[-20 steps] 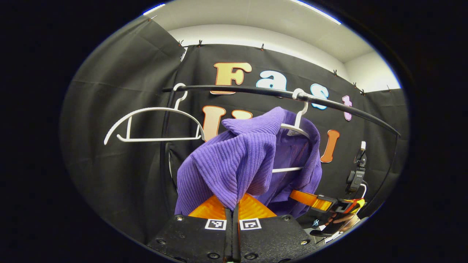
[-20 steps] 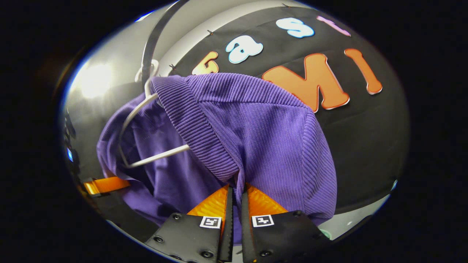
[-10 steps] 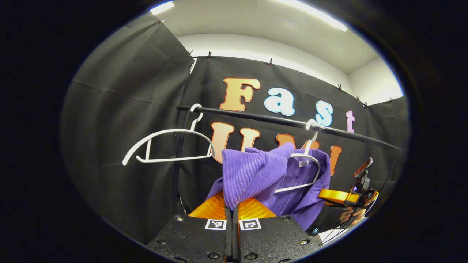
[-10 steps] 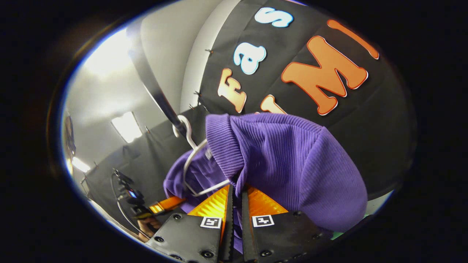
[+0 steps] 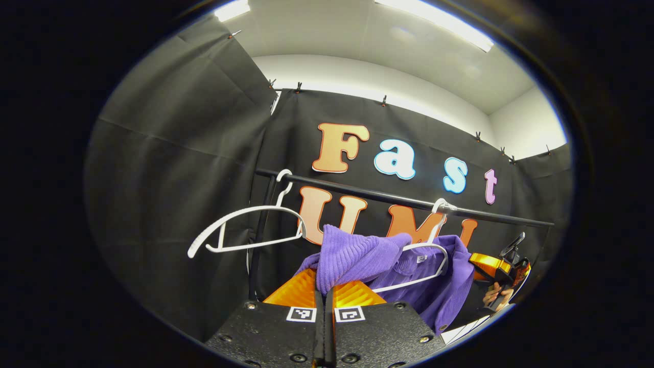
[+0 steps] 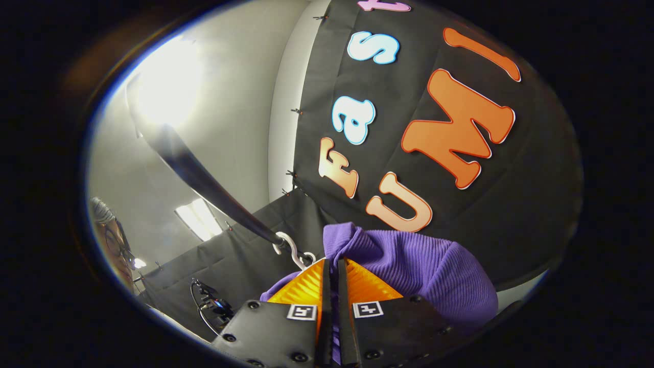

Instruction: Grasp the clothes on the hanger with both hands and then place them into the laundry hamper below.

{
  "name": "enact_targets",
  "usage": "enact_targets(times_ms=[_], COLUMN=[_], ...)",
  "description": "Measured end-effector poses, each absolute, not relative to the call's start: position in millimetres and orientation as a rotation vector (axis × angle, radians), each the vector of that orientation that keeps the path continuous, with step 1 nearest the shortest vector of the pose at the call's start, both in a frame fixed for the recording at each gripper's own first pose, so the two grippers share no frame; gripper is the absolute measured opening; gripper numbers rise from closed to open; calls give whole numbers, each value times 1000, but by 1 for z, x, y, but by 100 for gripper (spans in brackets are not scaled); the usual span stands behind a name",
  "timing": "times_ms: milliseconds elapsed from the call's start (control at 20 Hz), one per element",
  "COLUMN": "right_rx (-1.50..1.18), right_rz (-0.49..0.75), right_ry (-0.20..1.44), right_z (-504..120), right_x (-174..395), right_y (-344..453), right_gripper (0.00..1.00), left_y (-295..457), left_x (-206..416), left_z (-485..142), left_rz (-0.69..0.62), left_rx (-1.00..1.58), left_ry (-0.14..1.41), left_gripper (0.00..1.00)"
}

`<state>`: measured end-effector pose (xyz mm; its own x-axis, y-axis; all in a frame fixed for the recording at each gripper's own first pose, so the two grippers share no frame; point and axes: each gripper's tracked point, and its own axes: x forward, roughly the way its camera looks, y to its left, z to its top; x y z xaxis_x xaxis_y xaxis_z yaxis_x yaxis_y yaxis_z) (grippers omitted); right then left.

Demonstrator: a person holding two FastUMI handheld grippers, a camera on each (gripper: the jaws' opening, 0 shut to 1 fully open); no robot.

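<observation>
A purple ribbed sweater (image 5: 357,258) hangs part-way off a white hanger (image 5: 426,253) on the black rail (image 5: 388,197). My left gripper (image 5: 325,291) is shut on a bunched fold of the sweater at its left side. In the left gripper view the right gripper (image 5: 490,263), held by a hand, sits at the sweater's right edge. In the right gripper view my right gripper (image 6: 332,266) is shut on the sweater (image 6: 424,268), which bulges to the right of the fingers. The hanger's hook (image 6: 288,250) on the rail (image 6: 204,184) shows just to the left.
An empty white hanger (image 5: 245,230) hangs at the rail's left end, beside the rack's black upright post (image 5: 258,245). Black cloth walls close in behind and to the left. A person's head (image 6: 110,245) shows at the far left of the right gripper view.
Both grippers have pulled back and down from the rail with the sweater in them. The sweater has slid off the hanger's shoulders, and the bare hanger wire now shows.
</observation>
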<state>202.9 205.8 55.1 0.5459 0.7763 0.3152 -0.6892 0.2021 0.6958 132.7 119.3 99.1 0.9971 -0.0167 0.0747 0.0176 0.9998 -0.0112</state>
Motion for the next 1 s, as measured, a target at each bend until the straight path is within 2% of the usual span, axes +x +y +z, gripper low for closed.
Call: enact_targets(times_ms=[100, 200, 250, 300, 400, 500, 550, 650, 700, 750, 800, 850, 950, 1000], right_rx=[941, 909, 850, 775, 639, 562, 536, 498, 495, 503, 520, 540, 557, 549], right_rz=[936, 877, 833, 802, 749, 738, 713, 661, 664, 677, 693, 715, 732, 729], right_ry=[45, 41, 41, 42, 67, 126, 154, 230, 270, 308, 340, 364, 379, 371], right_z=[69, 60, 46, 30, -1, -26, -39, -72, -87, -98, -104, -107, -111, -113], right_x=[232, 238, 241, 237, 225, 209, 211, 212, 209, 206, 205, 205, 208, 213], right_y=[184, 180, 180, 184, 194, 206, 208, 211, 219, 229, 242, 255, 275, 282], right_gripper=[10, 7, 0, 7, 7, 37, 52, 87, 79, 79, 68, 79, 80, 85], left_y=[124, 129, 130, 129, 131, 133, 132, 132, 132, 132, 132, 132, 132, 132], left_x=[137, 141, 143, 145, 146, 150, 150, 151, 152, 151, 151, 151, 151, 151], left_z=[105, 110, 111, 111, 108, 107, 108, 109, 109, 110, 111, 111, 113, 114], left_rz=[-19, -13, -13, -21, -26, -23, -29, -35, -36, -38, -41, -44, -48, -48], left_rx=[-9, -8, -7, -6, -6, 2, -1, 0, 3, 6, 8, 10, 20, 24], left_ry=[-80, -87, -84, -83, -70, -60, -58, -56, -56, -55, -54, -52, -50, -49], left_gripper=[0, 0, 0, 0, 0, 2, 0, 0, 0, 0, 0, 0, 0, 0])
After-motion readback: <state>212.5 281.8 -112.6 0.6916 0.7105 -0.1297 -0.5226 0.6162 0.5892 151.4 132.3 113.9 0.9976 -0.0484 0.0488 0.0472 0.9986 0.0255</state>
